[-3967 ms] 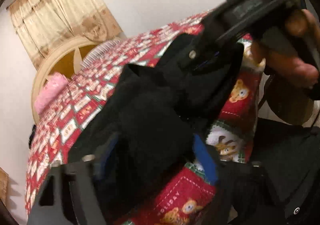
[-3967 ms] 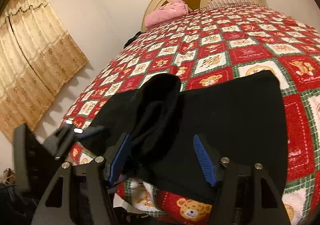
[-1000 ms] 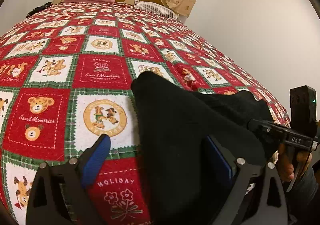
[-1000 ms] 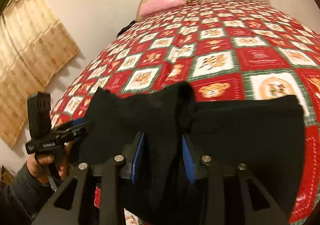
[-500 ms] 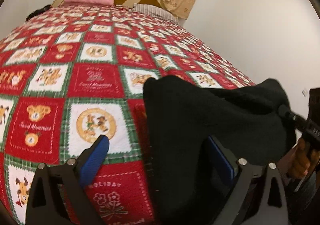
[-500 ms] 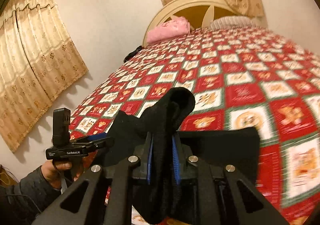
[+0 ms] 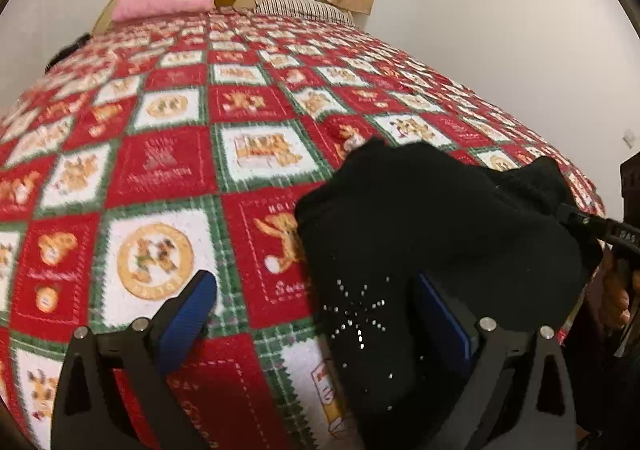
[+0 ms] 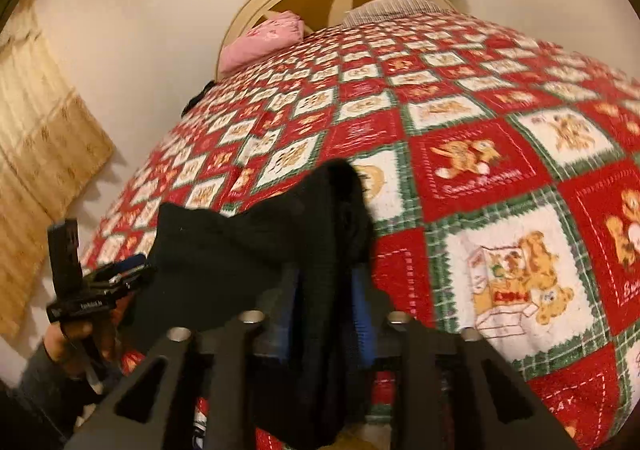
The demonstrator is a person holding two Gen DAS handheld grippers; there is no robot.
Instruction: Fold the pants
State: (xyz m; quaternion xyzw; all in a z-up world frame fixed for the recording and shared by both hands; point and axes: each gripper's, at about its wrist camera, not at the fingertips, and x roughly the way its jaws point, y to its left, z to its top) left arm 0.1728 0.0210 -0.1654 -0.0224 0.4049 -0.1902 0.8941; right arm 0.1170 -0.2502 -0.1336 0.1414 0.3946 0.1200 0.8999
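Our black pants (image 7: 432, 226) lie bunched at the near edge of the bed, on its red checked blanket (image 7: 168, 165). Our right gripper (image 8: 326, 310) has just been opening, a fold still between its fingers. Our left gripper (image 7: 316, 314) stands wide, cloth draped over one finger.

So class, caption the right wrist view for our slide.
Right gripper straddles black pants over a holiday quilt.
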